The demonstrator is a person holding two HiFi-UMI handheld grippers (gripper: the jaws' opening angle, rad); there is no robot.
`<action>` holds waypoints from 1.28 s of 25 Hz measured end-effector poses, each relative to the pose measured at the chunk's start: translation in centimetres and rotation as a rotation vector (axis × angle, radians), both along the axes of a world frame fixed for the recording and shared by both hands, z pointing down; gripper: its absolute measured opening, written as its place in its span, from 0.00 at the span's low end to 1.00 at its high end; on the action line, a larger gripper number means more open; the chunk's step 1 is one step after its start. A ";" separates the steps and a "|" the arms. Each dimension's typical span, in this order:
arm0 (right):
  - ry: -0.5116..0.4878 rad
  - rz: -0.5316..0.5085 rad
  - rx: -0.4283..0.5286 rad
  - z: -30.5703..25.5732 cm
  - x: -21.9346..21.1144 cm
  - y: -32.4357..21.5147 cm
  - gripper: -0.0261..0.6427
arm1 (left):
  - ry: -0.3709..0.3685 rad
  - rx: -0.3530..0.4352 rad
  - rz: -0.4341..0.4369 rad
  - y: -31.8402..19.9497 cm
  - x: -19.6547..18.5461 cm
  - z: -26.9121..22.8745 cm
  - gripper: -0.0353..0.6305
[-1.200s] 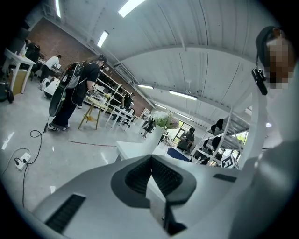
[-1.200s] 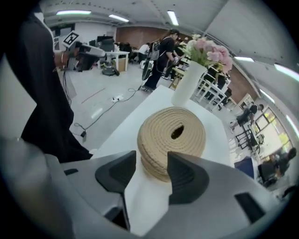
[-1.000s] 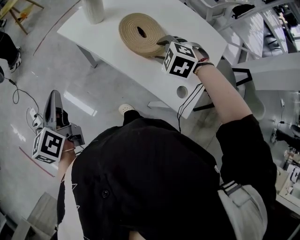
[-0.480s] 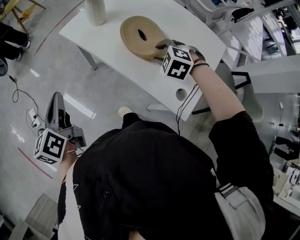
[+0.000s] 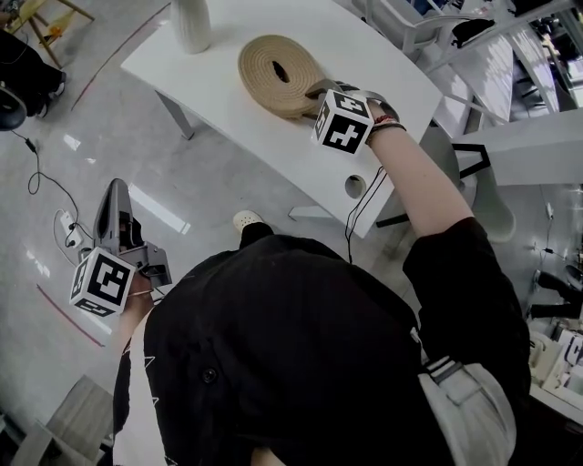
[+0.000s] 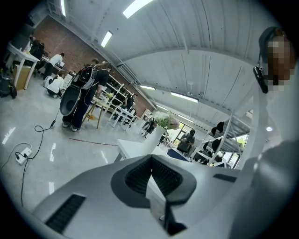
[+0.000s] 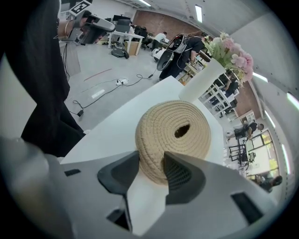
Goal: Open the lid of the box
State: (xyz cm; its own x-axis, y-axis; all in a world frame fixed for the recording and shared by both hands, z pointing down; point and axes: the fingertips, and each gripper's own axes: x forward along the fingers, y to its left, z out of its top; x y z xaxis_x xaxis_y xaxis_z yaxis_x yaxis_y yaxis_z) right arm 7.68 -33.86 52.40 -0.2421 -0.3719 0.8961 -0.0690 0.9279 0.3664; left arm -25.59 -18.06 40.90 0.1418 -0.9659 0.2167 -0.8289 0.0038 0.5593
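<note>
On table (image 7: 117, 126), right hand-held gripper (image 7: 152, 161) closing onto lid (image 7: 154, 126).

The right gripper (image 7: 152, 161) has just been closing its jaws, and they now pinch the near rim of the woven rope box (image 7: 173, 133) on the white tabletop (image 7: 114, 128). A white vase (image 7: 204, 80) of pink flowers (image 7: 232, 53) stands at the far edge.

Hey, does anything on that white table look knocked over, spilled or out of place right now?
Nothing stands out. The woven box sits flat and closed on the table, and the vase stands upright.
</note>
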 end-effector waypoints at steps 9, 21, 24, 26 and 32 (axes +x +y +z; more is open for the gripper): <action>0.046 -0.003 -0.002 0.2 0.0 0.1 0.28 | -0.018 0.038 -0.020 -0.2 -1.1 -1.7 0.07; 0.056 0.009 -0.049 0.1 0.3 0.1 0.27 | -0.040 0.059 -0.041 0.3 -2.1 -2.5 0.07; 0.055 0.011 -0.062 0.2 0.2 0.0 0.26 | -0.041 0.058 -0.050 0.4 -2.5 -2.2 0.07; 0.033 0.019 -0.083 0.0 0.1 -0.1 0.26 | -0.039 0.057 -0.048 0.4 -2.4 -2.1 0.07; -0.035 0.041 -0.134 -0.6 -0.3 0.0 0.26 | -0.044 0.060 -0.041 0.3 -2.0 -2.5 0.07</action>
State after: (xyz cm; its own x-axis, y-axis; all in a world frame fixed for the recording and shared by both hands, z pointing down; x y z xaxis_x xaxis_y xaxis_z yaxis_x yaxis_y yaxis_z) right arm 7.42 -33.90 51.84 -0.2614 -0.2595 0.9297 -0.1184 0.9645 0.2359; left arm -27.63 -17.80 38.41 0.0939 -0.9821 0.1633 -0.8524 0.0054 0.5229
